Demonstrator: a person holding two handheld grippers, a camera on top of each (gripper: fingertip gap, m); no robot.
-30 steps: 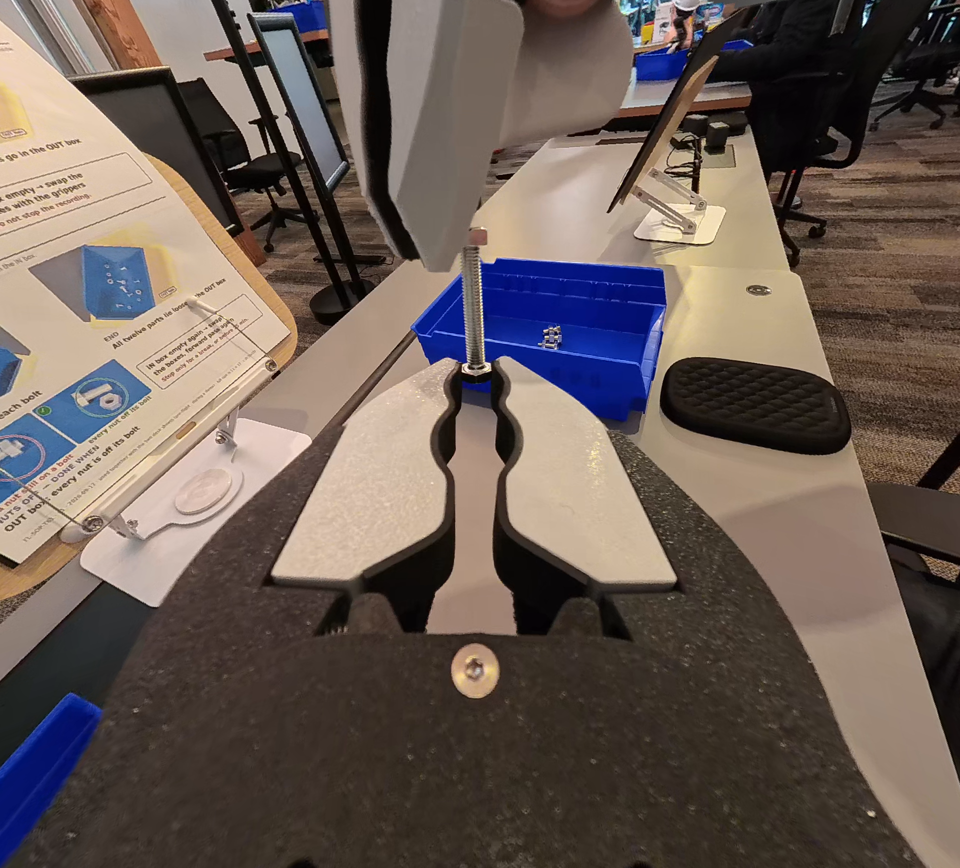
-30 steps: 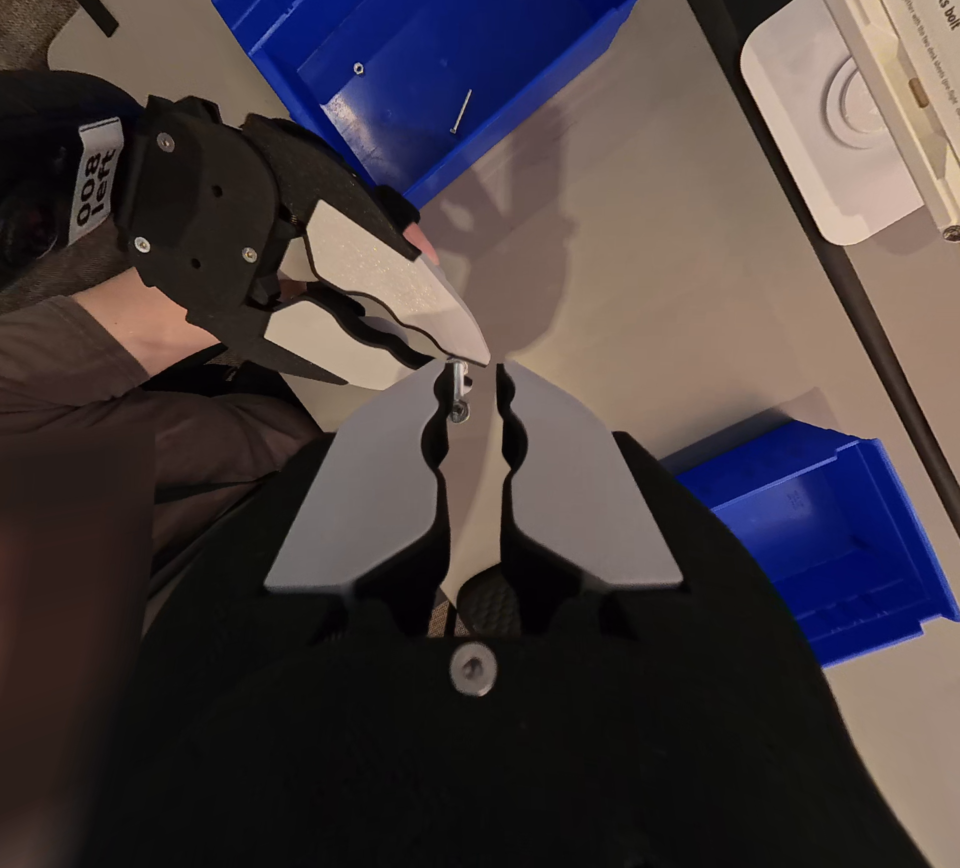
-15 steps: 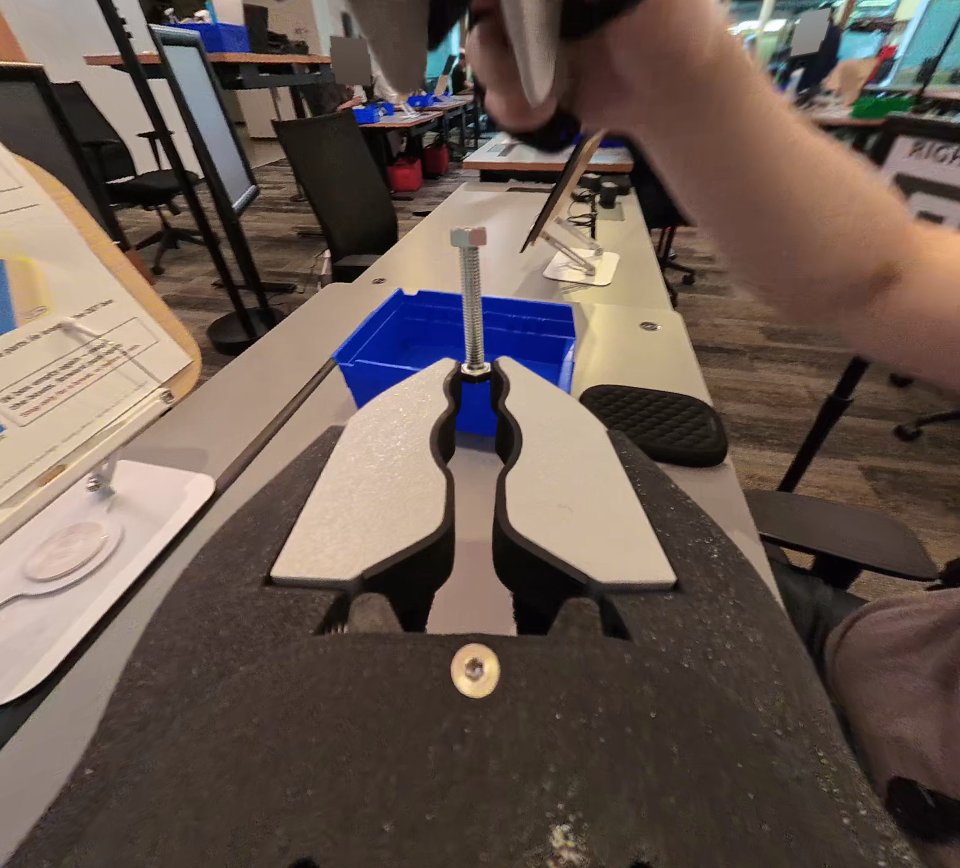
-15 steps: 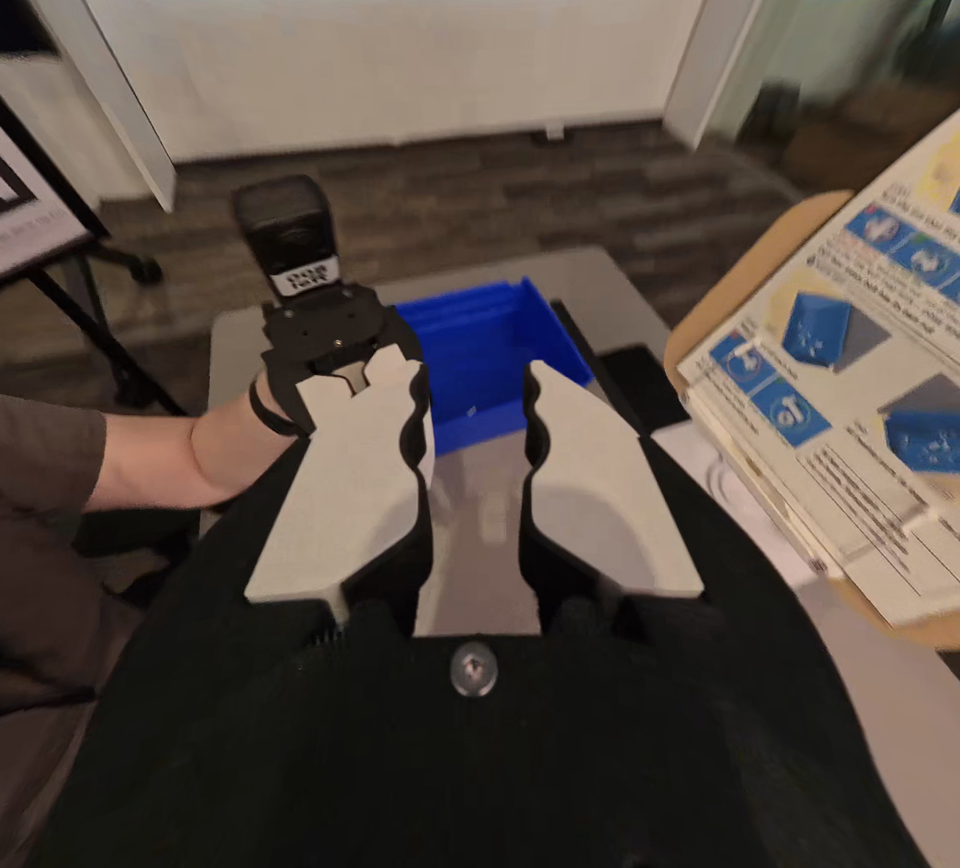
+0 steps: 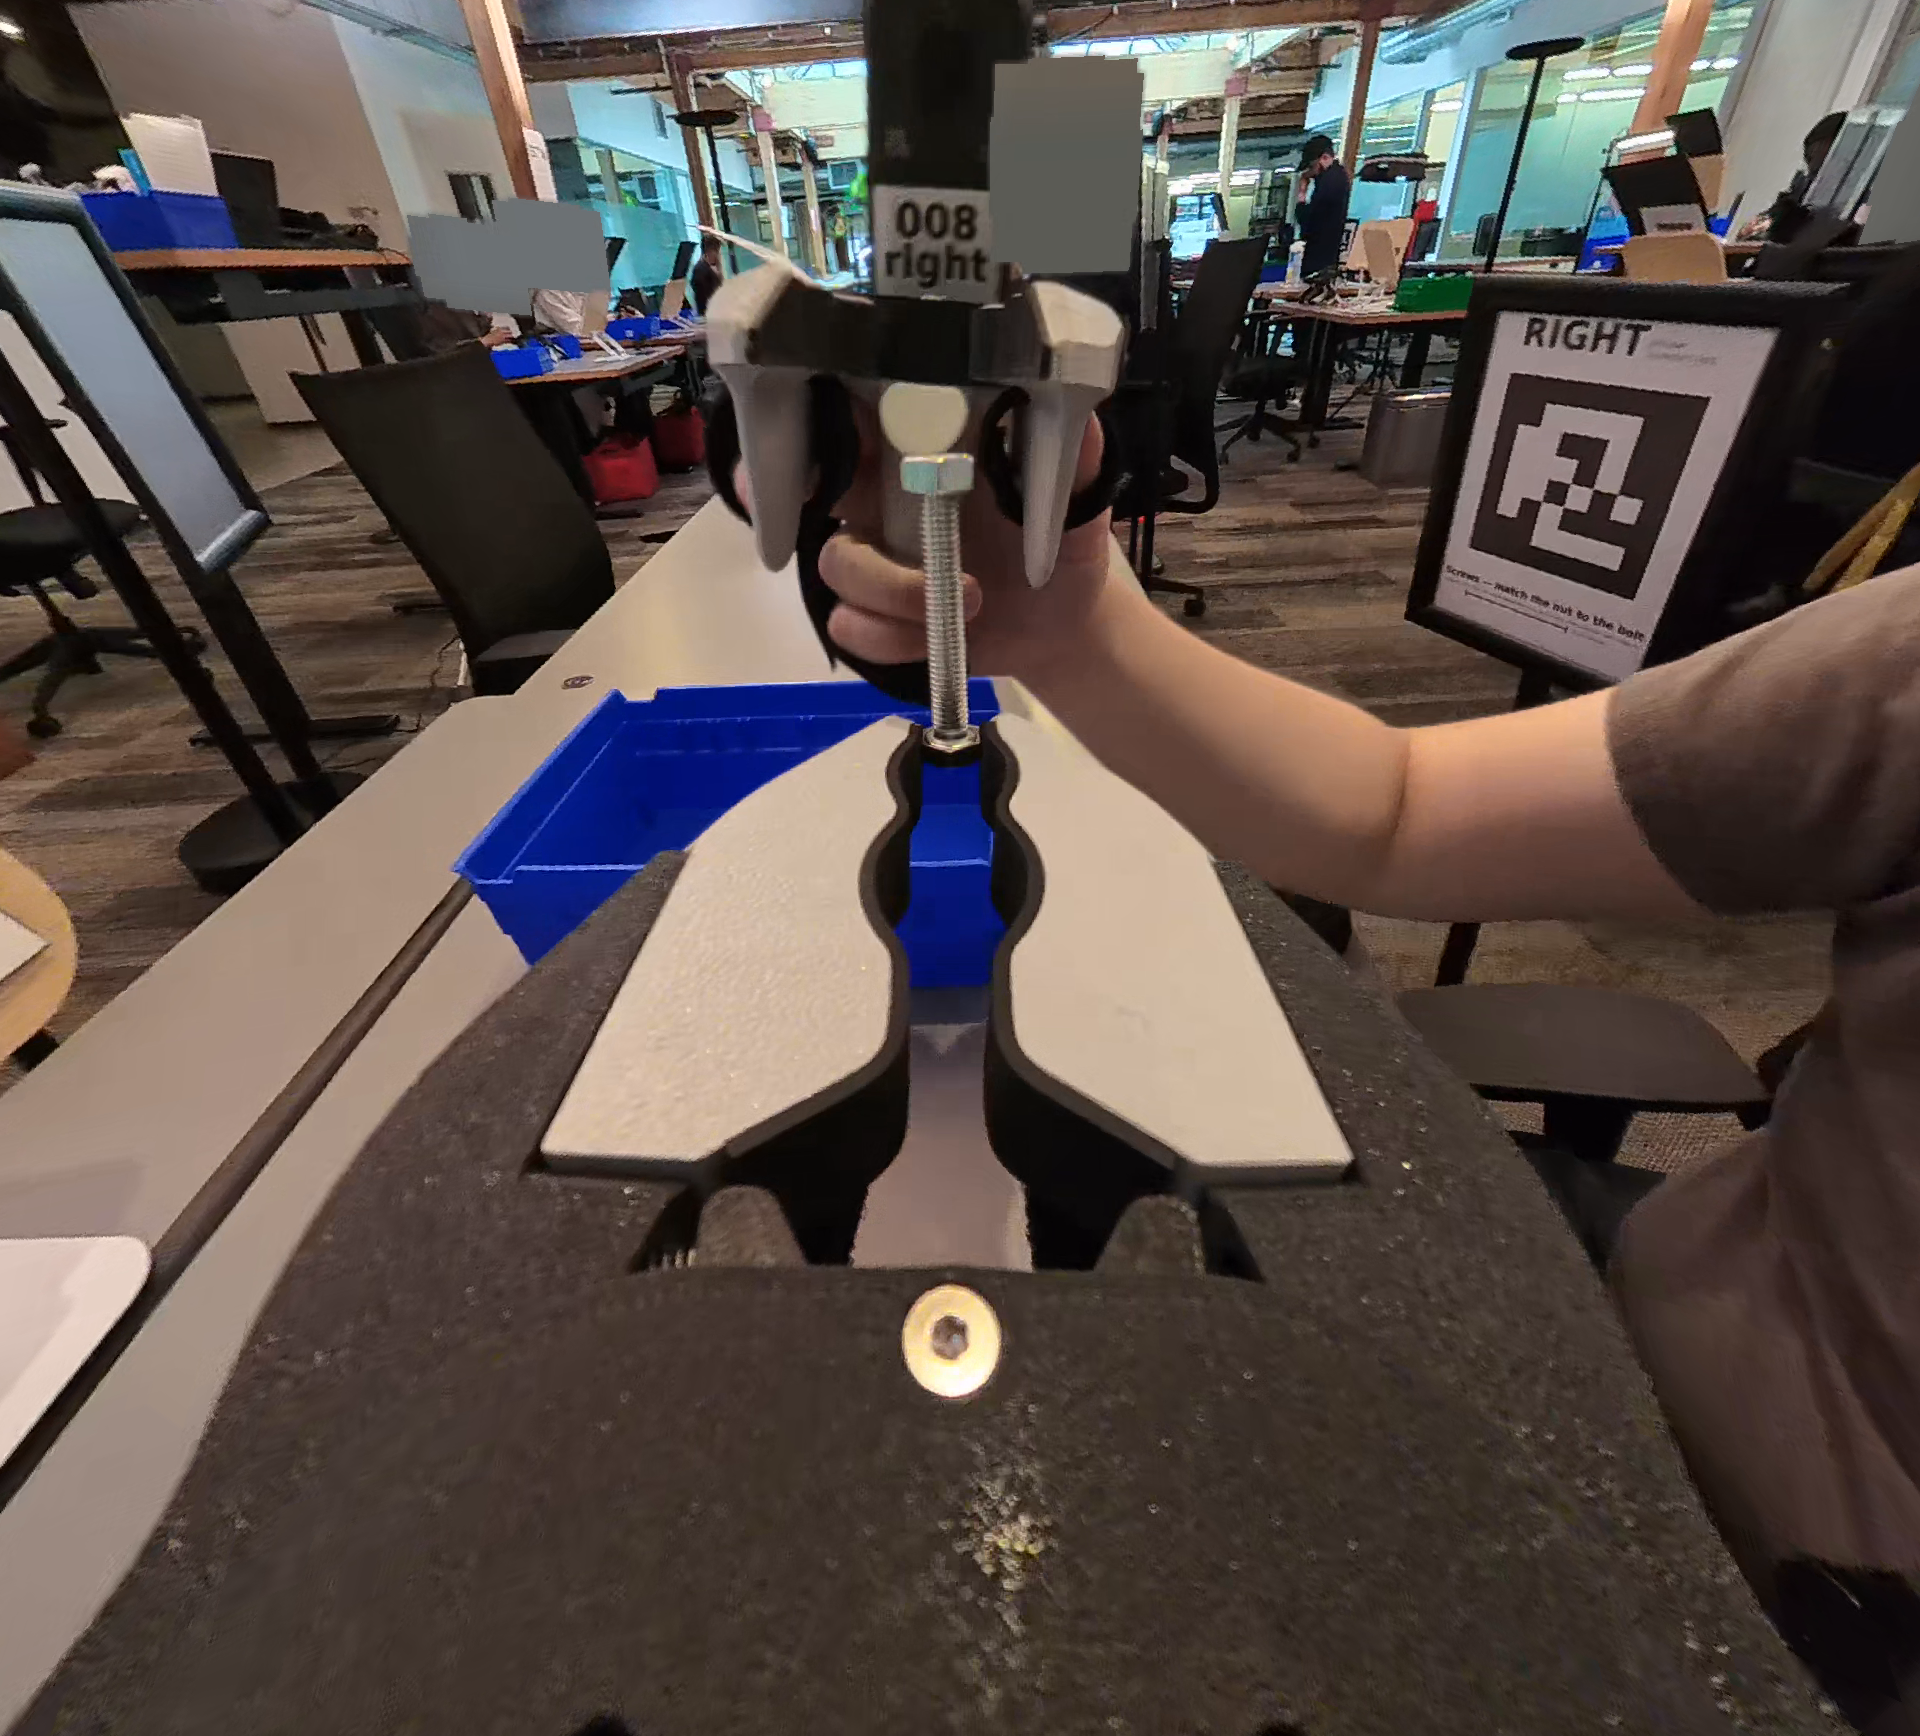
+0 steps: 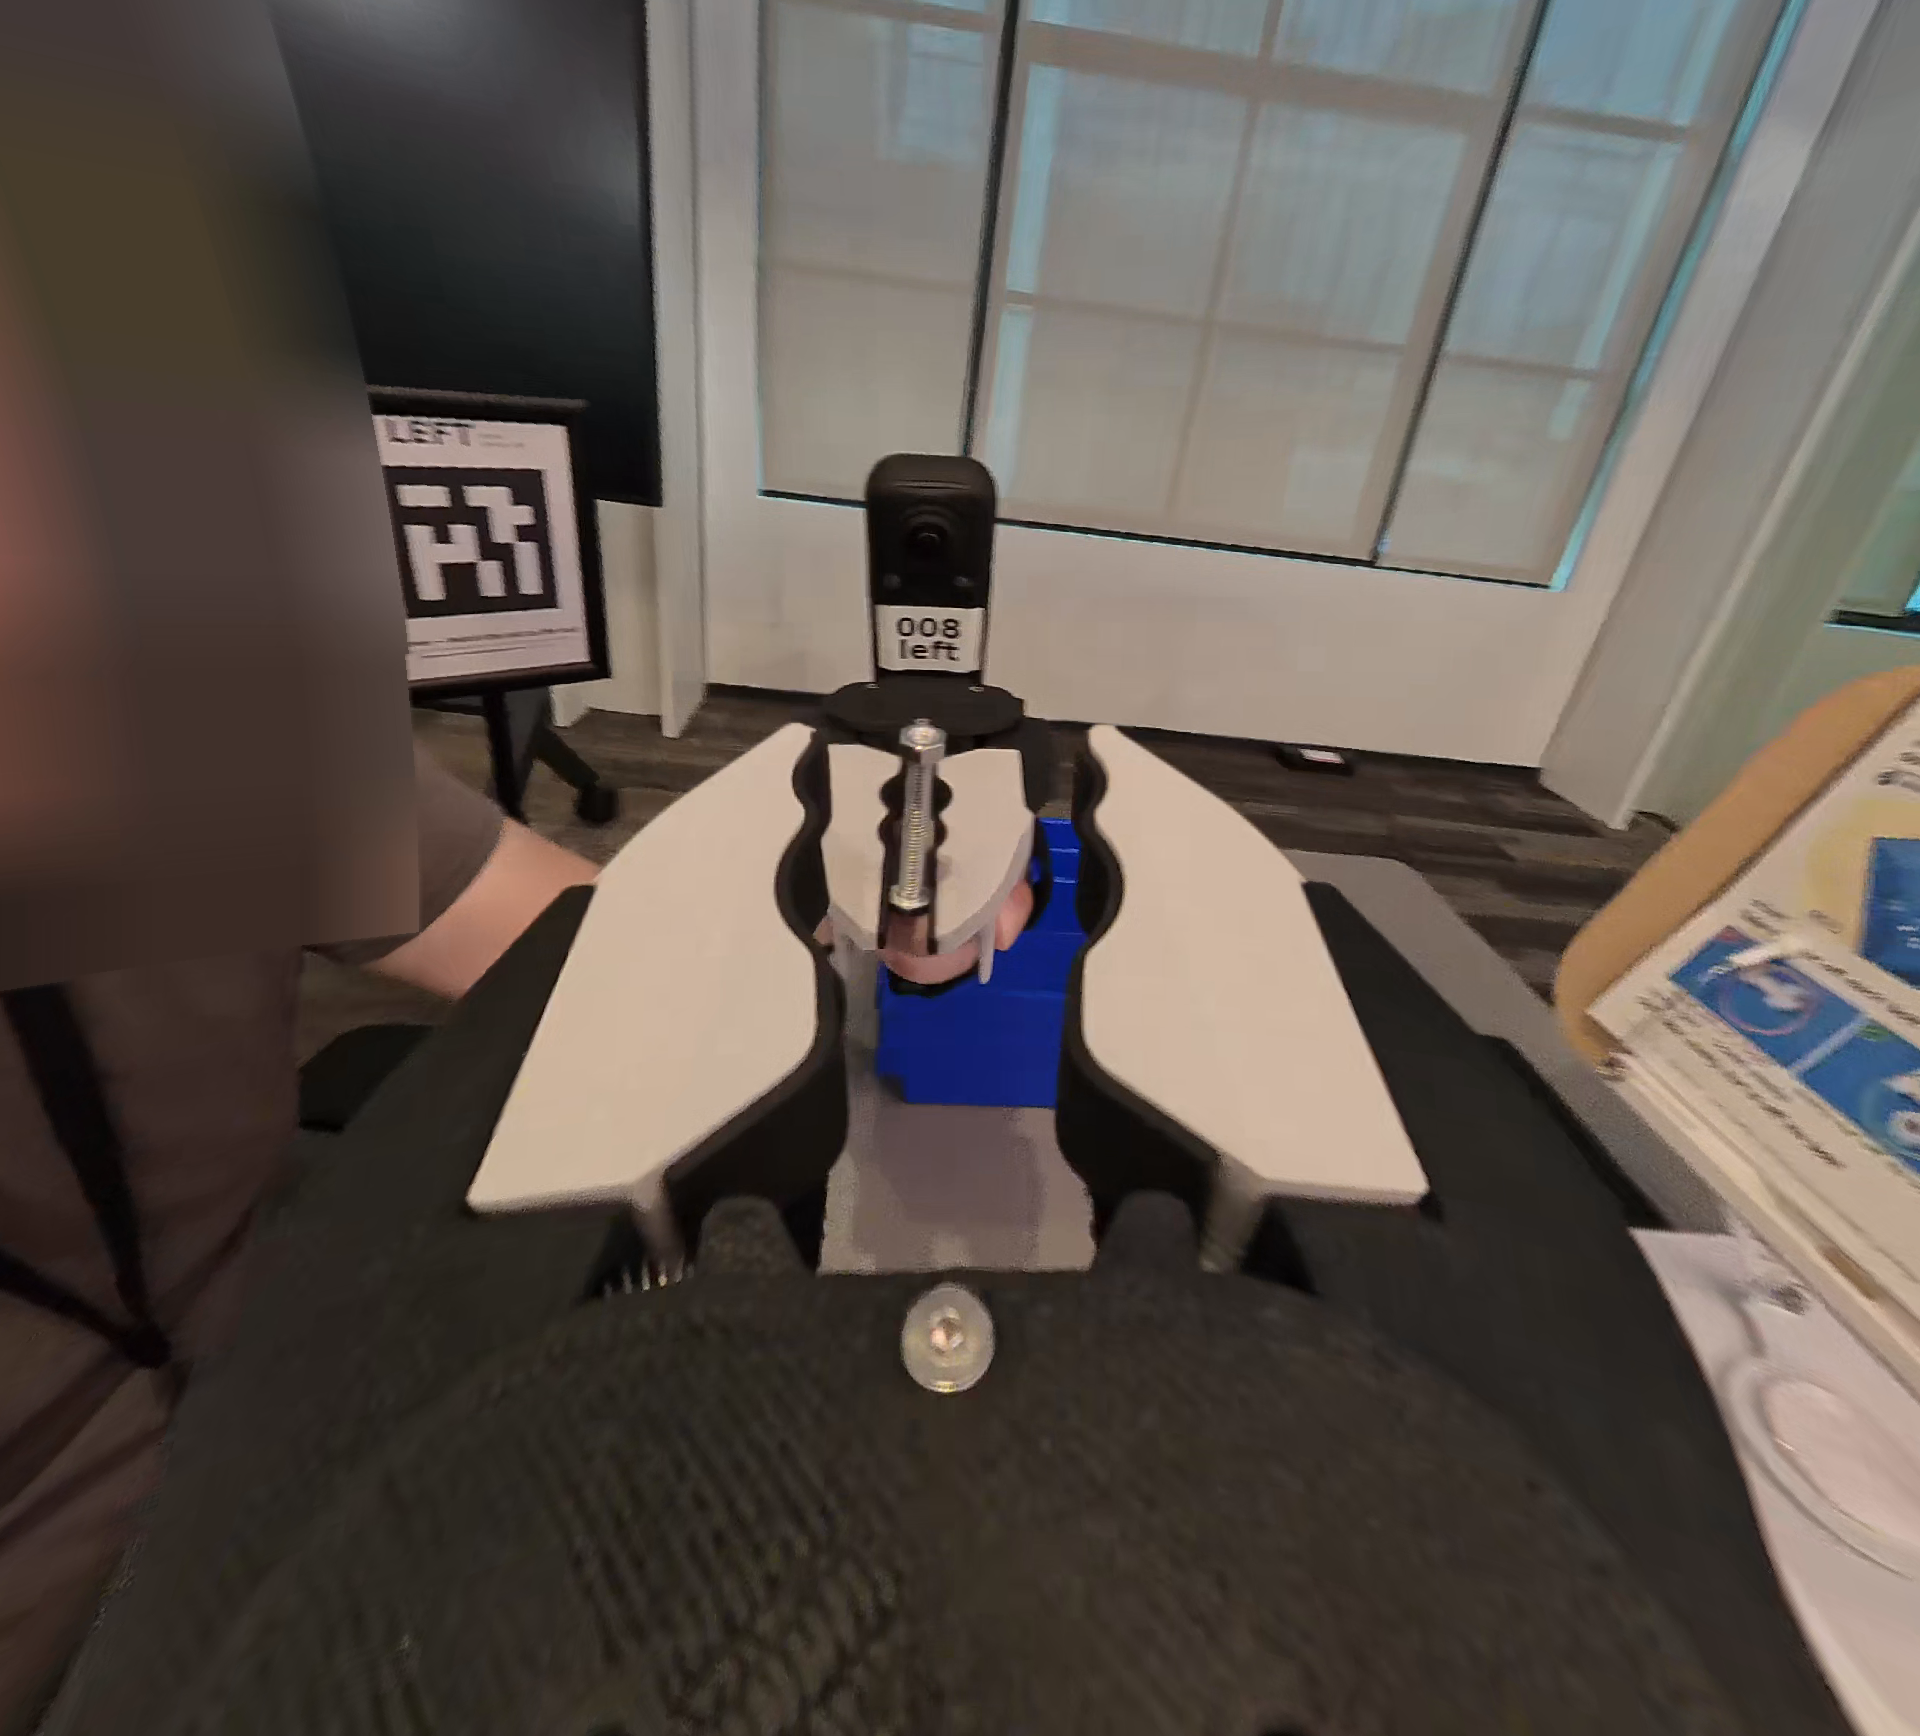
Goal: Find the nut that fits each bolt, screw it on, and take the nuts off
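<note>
My left gripper (image 5: 948, 728) is shut on a small hex nut (image 5: 948, 741) at the lower end of a long silver bolt (image 5: 943, 595). The bolt stands upright, its hex head on top. My right gripper (image 5: 906, 569) faces it from just behind the bolt, its jaws wide apart and empty. In the right wrist view my right gripper (image 6: 948, 751) is open, with the bolt (image 6: 912, 819) and the left gripper (image 6: 914, 933) seen in the gap between its fingers. The nut (image 6: 910, 903) sits in the left gripper's tips.
A blue bin (image 5: 665, 793) stands on the grey table (image 5: 312, 959) below the grippers; it also shows in the right wrist view (image 6: 977, 1042). An instruction sheet on a wooden board (image 6: 1766, 990) stands at the right. A sign stand (image 5: 1600, 481) and an office chair (image 5: 468, 491) stand around the table. Left tips to right tips: about 6 centimetres.
My right gripper has swung from pointing down over the bolt's head to level, facing the left gripper, and has opened wide. My left gripper has kept its hold and turned right.
</note>
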